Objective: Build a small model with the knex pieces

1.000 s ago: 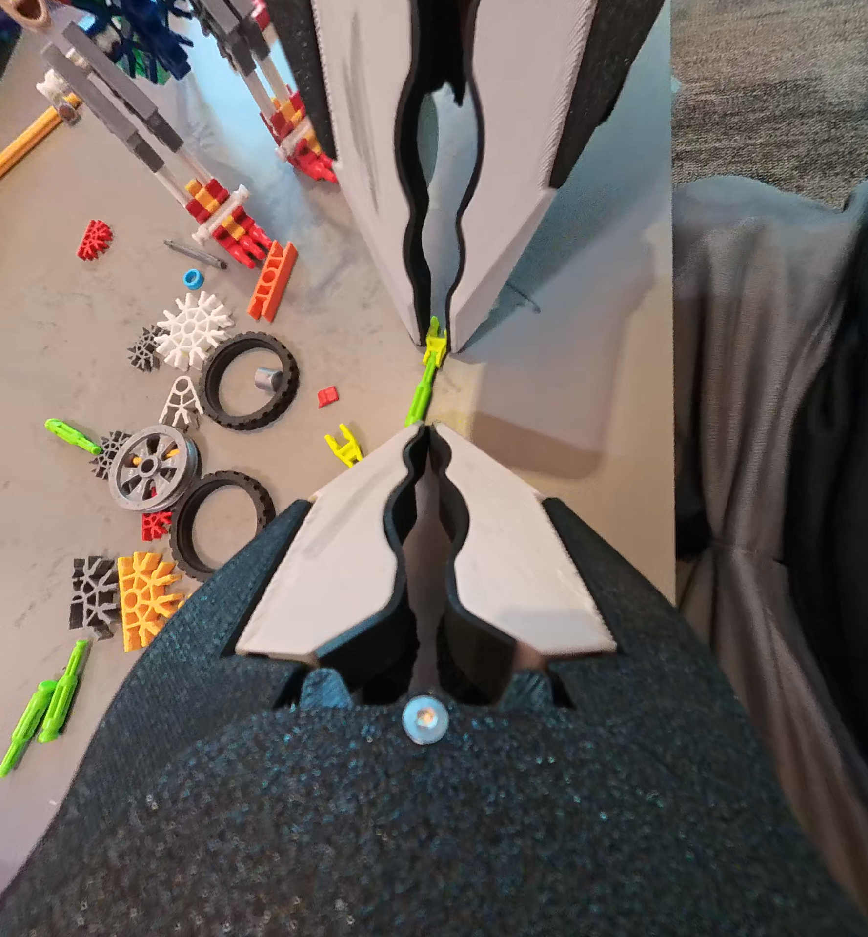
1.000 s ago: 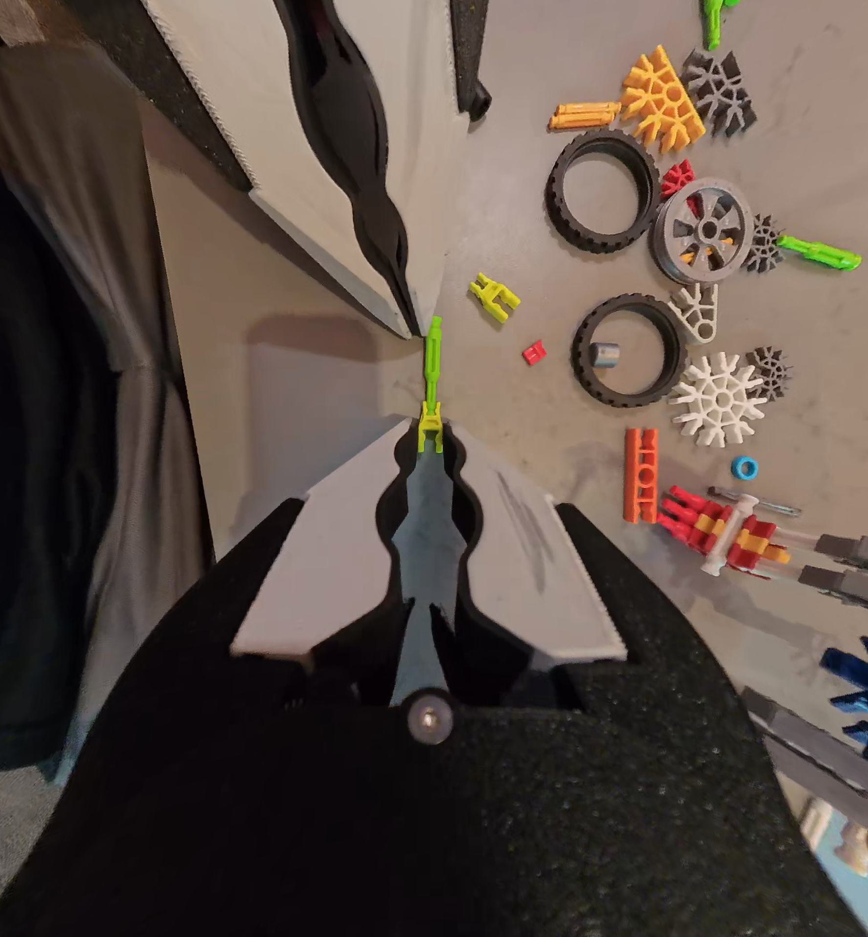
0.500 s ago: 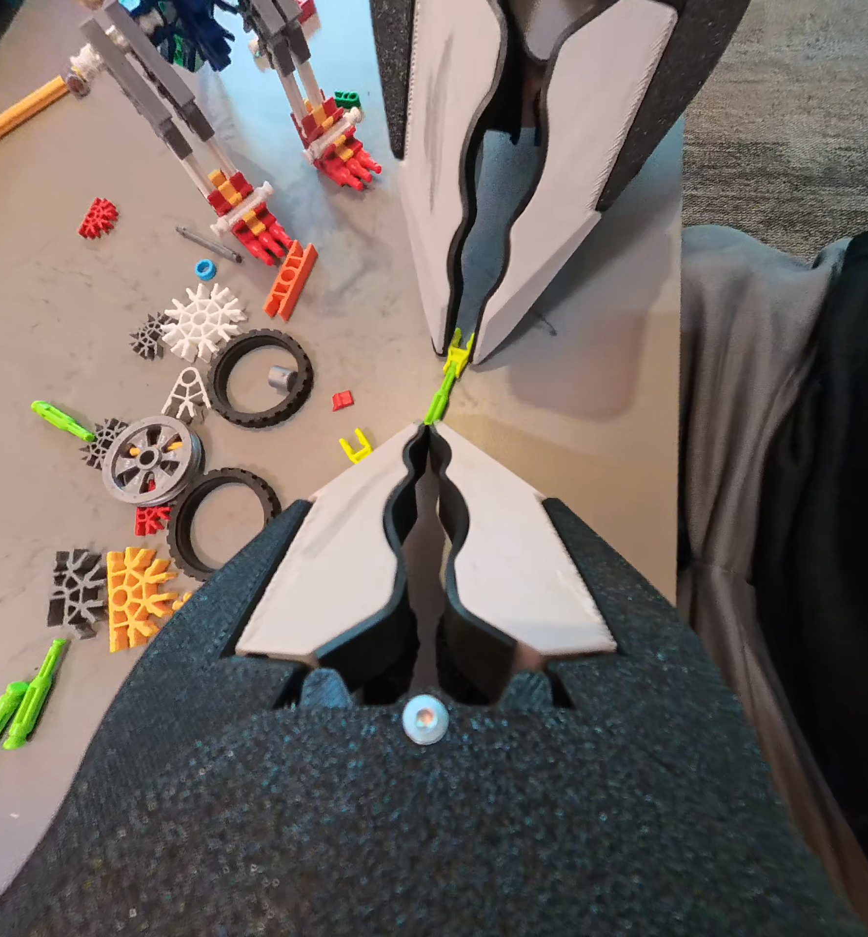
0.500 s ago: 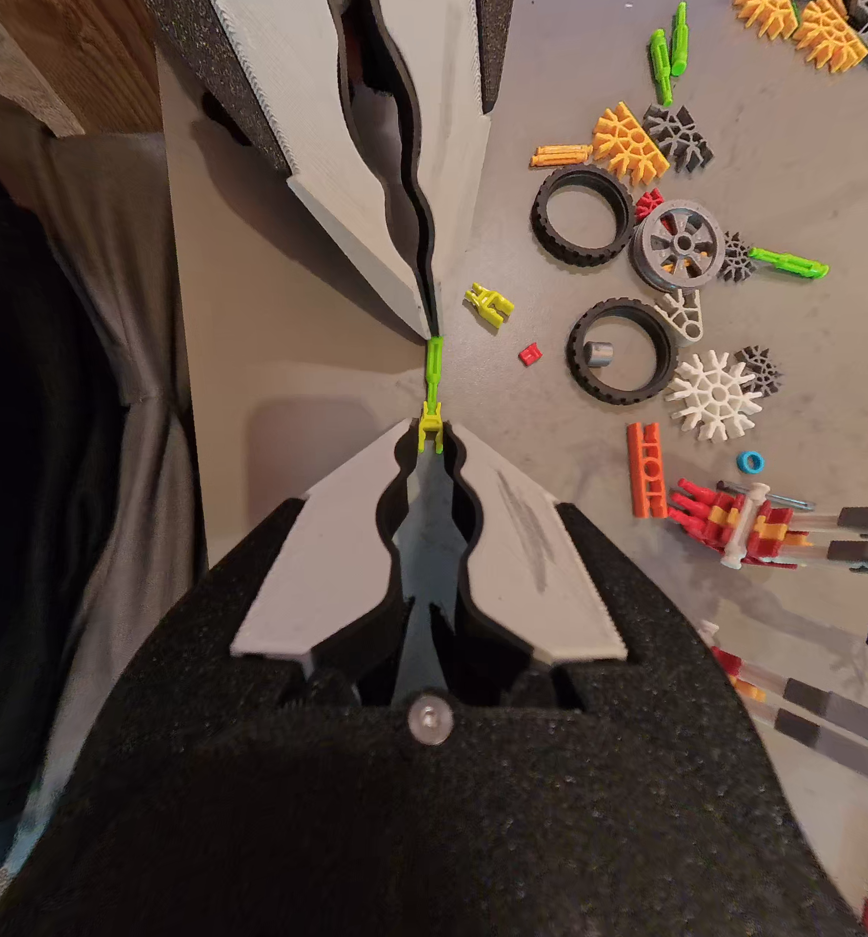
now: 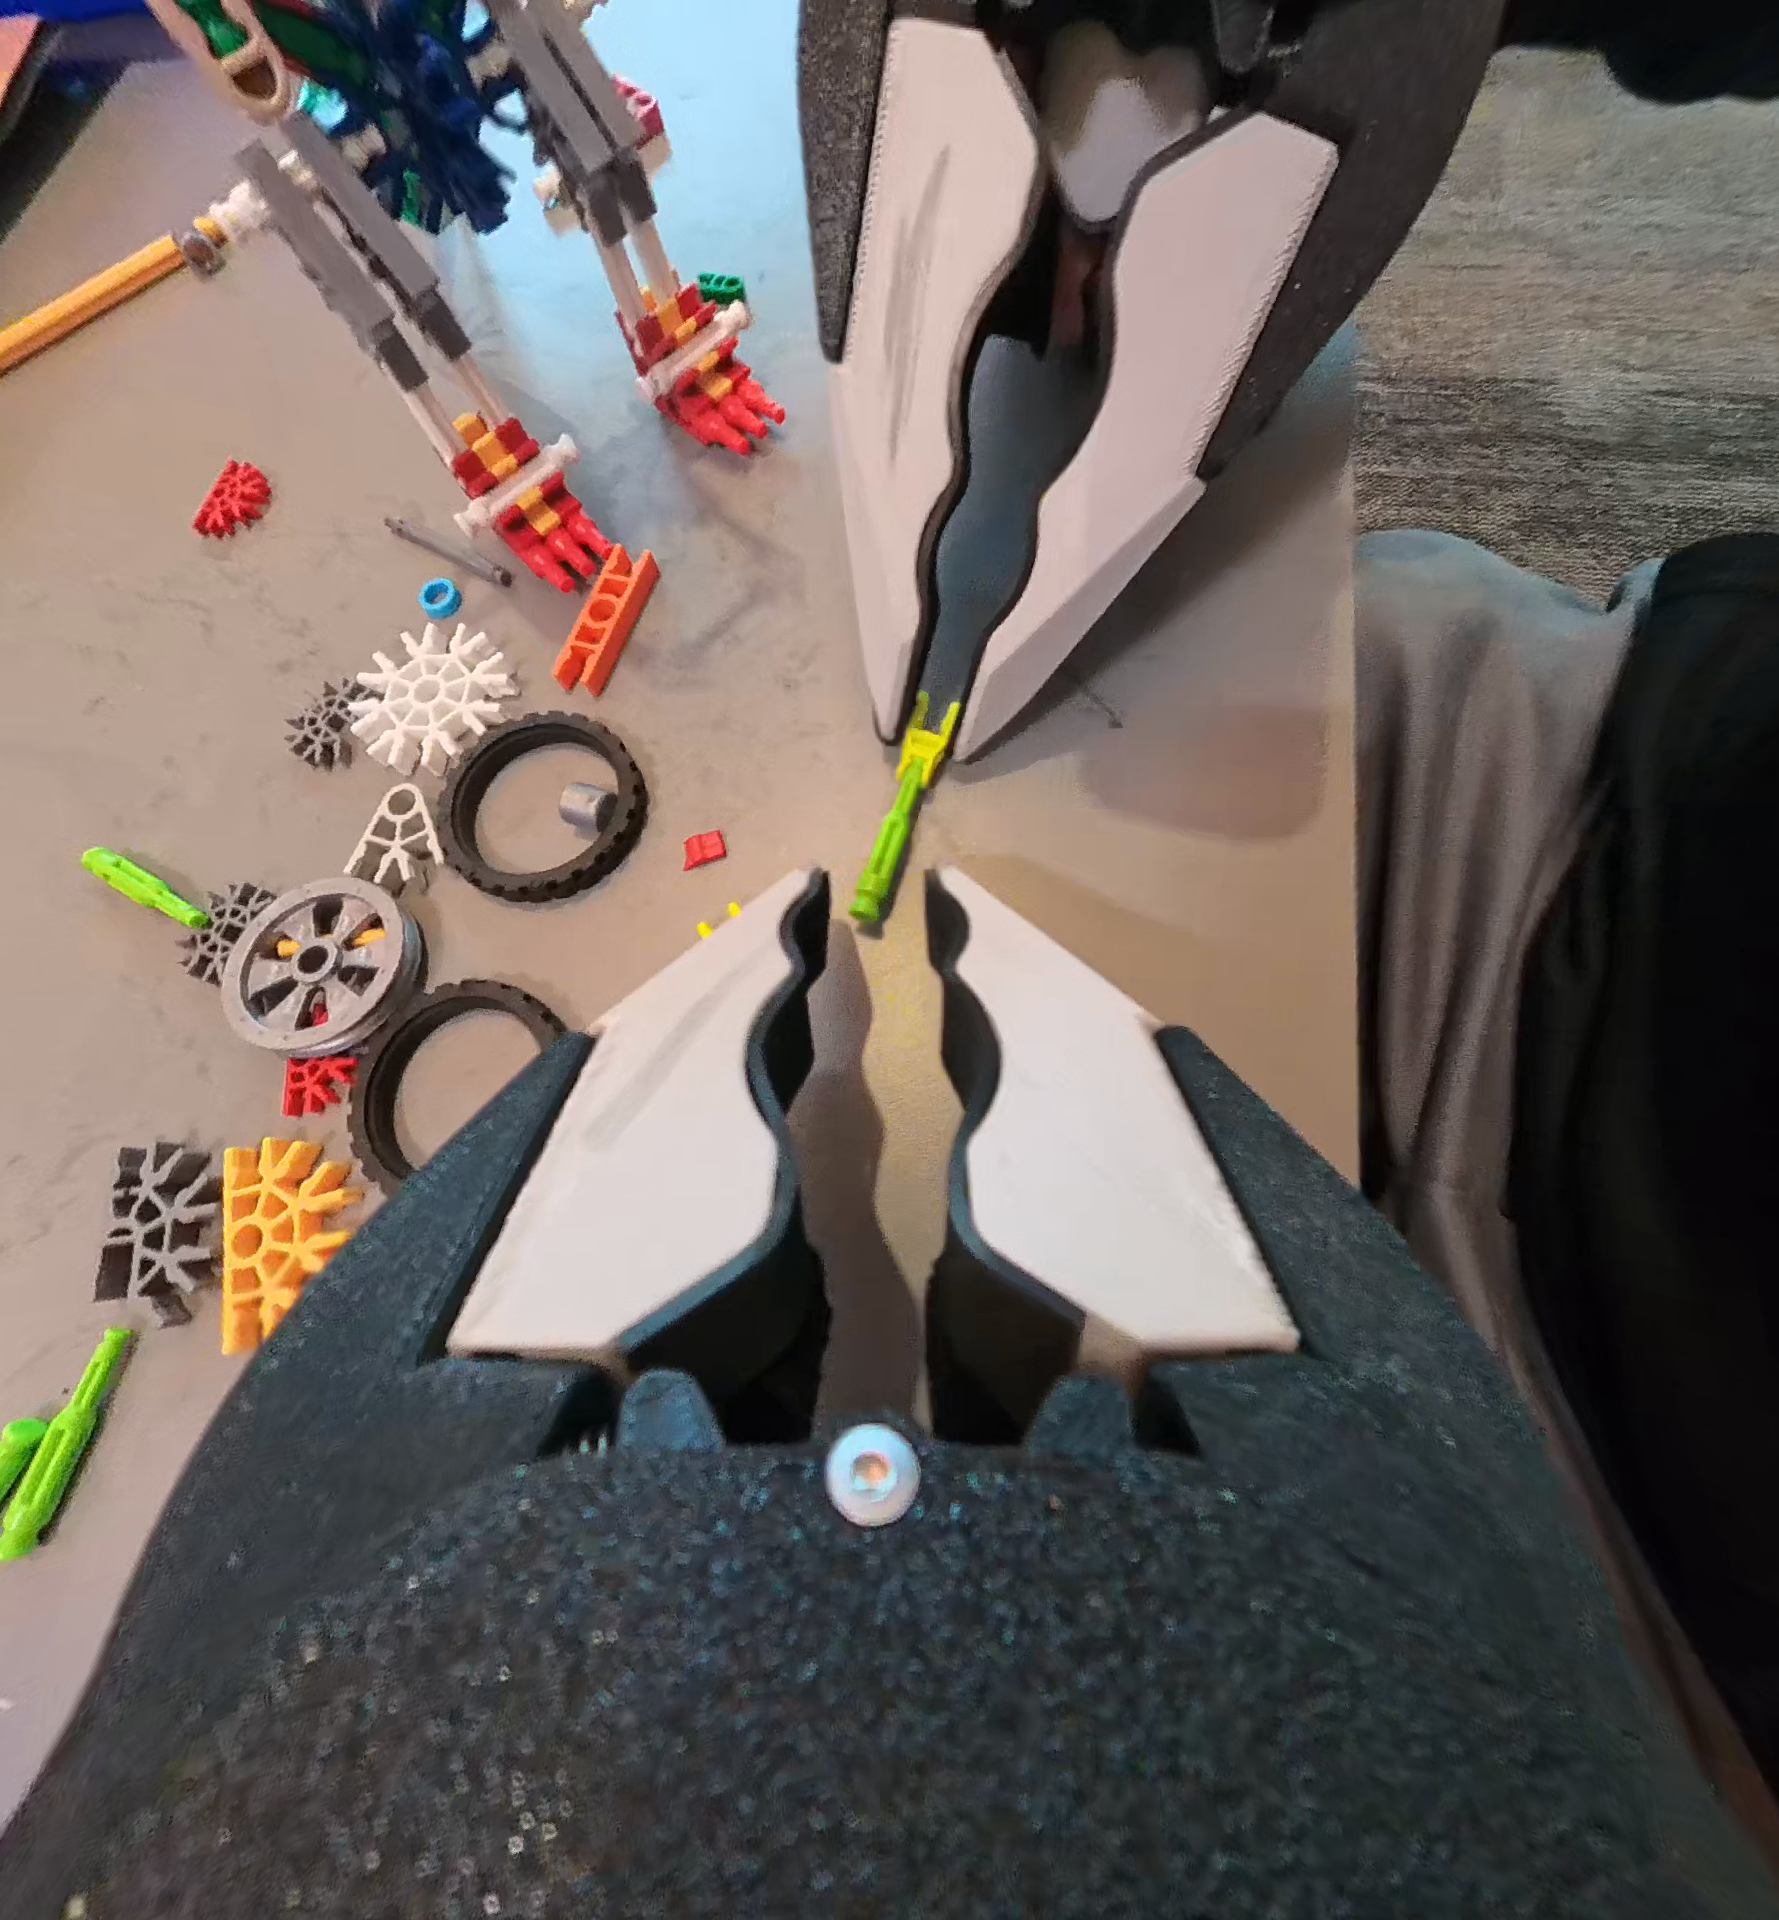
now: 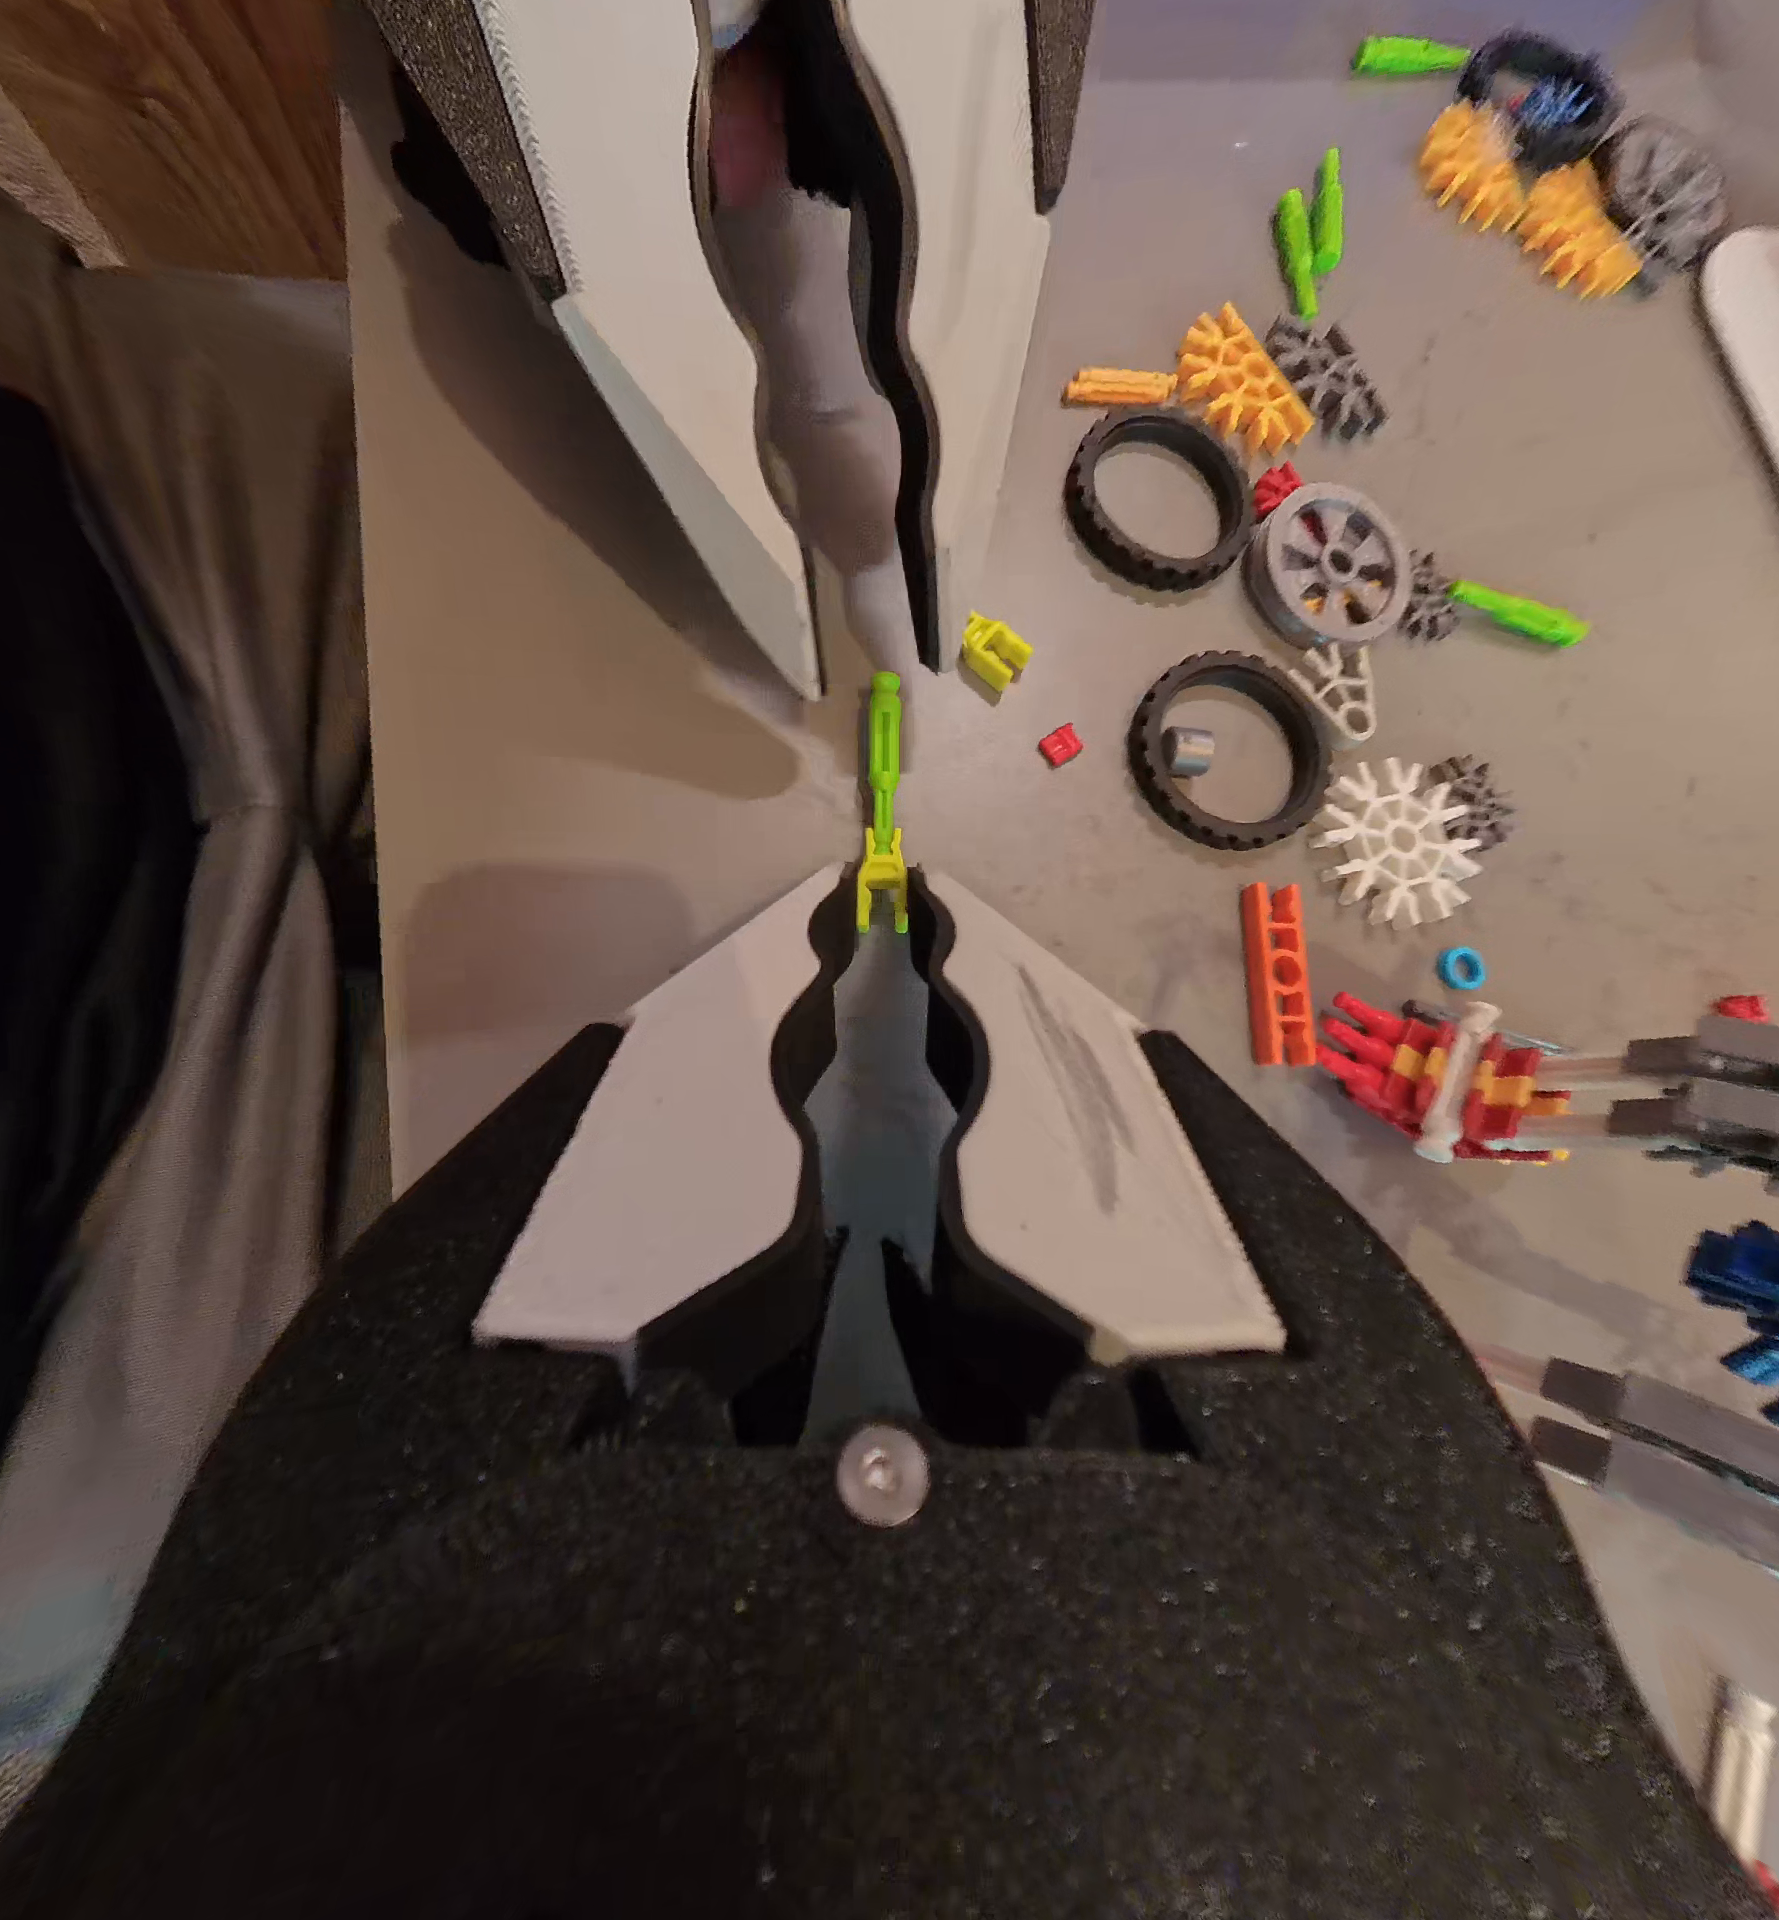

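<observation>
A short green rod (image 5: 891, 844) is plugged into a small yellow-green clip connector (image 5: 924, 746). My right gripper (image 6: 883, 900) is shut on the connector (image 6: 881, 885) and holds the rod (image 6: 883, 740) out in front of it, just above the grey table (image 6: 573, 644). My left gripper (image 5: 872, 896) is open; its fingertips stand either side of the rod's free end without gripping it. In the left wrist view the right gripper (image 5: 929, 727) comes in from the top. In the right wrist view the left gripper (image 6: 872, 665) comes in from the top.
Loose parts lie on the table: two black tyres (image 5: 548, 808), a grey wheel hub (image 5: 322, 964), a white snowflake connector (image 5: 432, 696), an orange piece (image 5: 606, 621), a small red piece (image 5: 704, 848), a yellow clip (image 6: 995, 650) and green rods (image 5: 23, 1455). A built model with red feet (image 5: 542, 520) stands behind. The table edge and a person's grey clothing (image 5: 1487, 831) are close beside the grippers. The small red piece (image 5: 704, 848) sits 4 cm or so from the ends of my left fingers. Look for it in the right wrist view (image 6: 1064, 755) too.
My left gripper has opened and let go of the green rod's end. The right gripper still holds the connector with the rod in it. Both views have shifted a little.
</observation>
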`<action>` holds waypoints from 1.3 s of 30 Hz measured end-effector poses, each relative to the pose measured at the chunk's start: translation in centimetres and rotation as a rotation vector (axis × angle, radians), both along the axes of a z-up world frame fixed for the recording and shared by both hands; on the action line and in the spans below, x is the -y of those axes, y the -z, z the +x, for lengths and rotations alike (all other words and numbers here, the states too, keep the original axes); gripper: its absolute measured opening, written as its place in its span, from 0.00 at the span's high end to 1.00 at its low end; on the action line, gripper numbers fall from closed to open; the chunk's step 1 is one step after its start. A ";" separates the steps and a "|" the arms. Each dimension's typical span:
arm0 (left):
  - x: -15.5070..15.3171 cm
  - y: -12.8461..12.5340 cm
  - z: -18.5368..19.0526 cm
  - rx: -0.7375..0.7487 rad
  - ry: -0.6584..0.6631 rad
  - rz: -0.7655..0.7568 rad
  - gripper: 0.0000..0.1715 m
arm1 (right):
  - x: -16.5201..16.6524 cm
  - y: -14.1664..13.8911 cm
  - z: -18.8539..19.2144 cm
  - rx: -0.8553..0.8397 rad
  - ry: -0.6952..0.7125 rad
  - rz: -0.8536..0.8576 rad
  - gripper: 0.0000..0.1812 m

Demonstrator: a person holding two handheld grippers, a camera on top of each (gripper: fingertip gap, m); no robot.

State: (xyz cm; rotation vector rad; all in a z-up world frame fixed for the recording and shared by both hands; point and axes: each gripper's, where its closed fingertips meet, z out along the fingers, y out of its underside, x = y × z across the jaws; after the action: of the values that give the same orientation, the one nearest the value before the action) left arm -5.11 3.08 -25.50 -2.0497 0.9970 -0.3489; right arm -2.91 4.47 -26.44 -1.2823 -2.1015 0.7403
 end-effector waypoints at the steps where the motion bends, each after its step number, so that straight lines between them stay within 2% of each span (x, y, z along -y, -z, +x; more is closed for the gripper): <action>1: 0.0 -0.1 0.1 0.001 0.009 0.013 0.88 | -0.1 -0.3 0.0 -0.025 0.003 0.020 0.96; 3: 0.0 -0.1 0.3 -0.015 0.017 0.023 0.85 | -0.2 -1.0 0.0 -0.080 -0.002 0.082 0.96; 5: -0.3 -0.5 0.5 -0.024 0.024 0.067 0.88 | -0.5 -1.5 0.2 -0.114 -0.008 0.176 0.96; 8: -0.4 -0.8 1.2 0.023 0.029 0.042 0.89 | -0.5 -2.5 0.4 -0.180 -0.043 0.344 0.96; 13: -0.5 -2.3 2.2 0.202 0.034 -0.015 0.94 | -0.6 -3.7 0.6 -0.256 -0.079 0.561 0.96; 14: -0.6 -2.6 2.2 0.235 0.029 -0.027 0.97 | -0.6 -3.9 0.7 -0.270 -0.085 0.589 0.96; 17: -0.7 -3.2 2.5 0.319 0.031 -0.066 0.98 | -0.7 -4.4 0.8 -0.295 -0.083 0.636 0.96; 19: -0.8 -3.2 2.7 0.323 0.031 -0.066 0.98 | -0.9 -4.5 0.9 -0.304 -0.058 0.583 0.95; 22: -0.9 -3.3 2.7 0.277 0.040 -0.017 0.98 | -1.0 -5.1 1.2 -0.316 0.001 0.396 0.88; 27: -0.8 -3.6 3.4 0.175 0.092 0.081 0.98 | -1.3 -4.6 1.7 -0.245 0.026 0.185 0.89; 29: -0.9 -3.5 3.5 0.160 0.098 0.089 0.98 | -0.9 -4.2 2.0 -0.210 0.008 0.102 0.94; 33: -0.6 -2.7 3.9 0.155 0.103 0.042 0.98 | -0.5 -3.3 2.5 -0.129 0.007 -0.055 0.94; 37: 0.1 -0.9 3.9 0.155 0.054 -0.082 0.98 | -0.3 -2.2 3.1 -0.062 -0.018 -0.066 1.00; 39: 0.2 -0.8 3.6 0.136 0.027 -0.077 0.98 | -0.2 -1.4 3.0 -0.011 -0.016 -0.081 1.00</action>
State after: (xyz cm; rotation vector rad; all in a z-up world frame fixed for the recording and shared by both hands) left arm -1.53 2.90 -24.70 -2.0530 0.9423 -0.5410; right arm 0.14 4.67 -25.05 -1.3025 -2.0944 0.8459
